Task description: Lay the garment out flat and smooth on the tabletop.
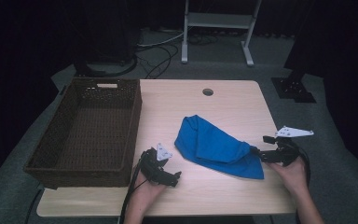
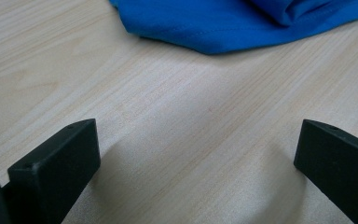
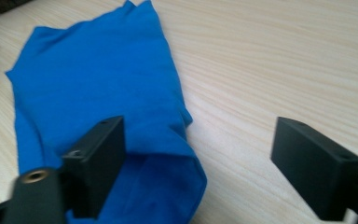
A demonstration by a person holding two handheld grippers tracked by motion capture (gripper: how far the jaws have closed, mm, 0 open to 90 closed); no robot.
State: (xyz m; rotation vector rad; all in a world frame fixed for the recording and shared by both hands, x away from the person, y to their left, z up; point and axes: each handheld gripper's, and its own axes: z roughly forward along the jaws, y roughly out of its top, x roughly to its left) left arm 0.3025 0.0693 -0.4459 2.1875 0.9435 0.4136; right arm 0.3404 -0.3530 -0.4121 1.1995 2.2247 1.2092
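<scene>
A folded blue cloth [image 1: 216,147] lies on the light wooden table [image 1: 233,100], right of centre. My right gripper [image 1: 257,153] is at the cloth's right-hand corner with its jaws open. In the right gripper view, that corner of the cloth [image 3: 102,79] lies between the jaws beside the left one, and neither pad presses on it. My left gripper [image 1: 176,177] rests near the table's front edge, just left of the cloth, and is open. In the left gripper view, bare wood lies between its jaws [image 2: 198,140], and the cloth's hem [image 2: 223,28] is farther ahead.
A dark wicker basket [image 1: 136,123] with nothing in it stands on the left part of the table. A round cable hole [image 1: 208,92] sits near the far edge. Beyond the table are cables and a white frame [image 1: 216,21] on the floor.
</scene>
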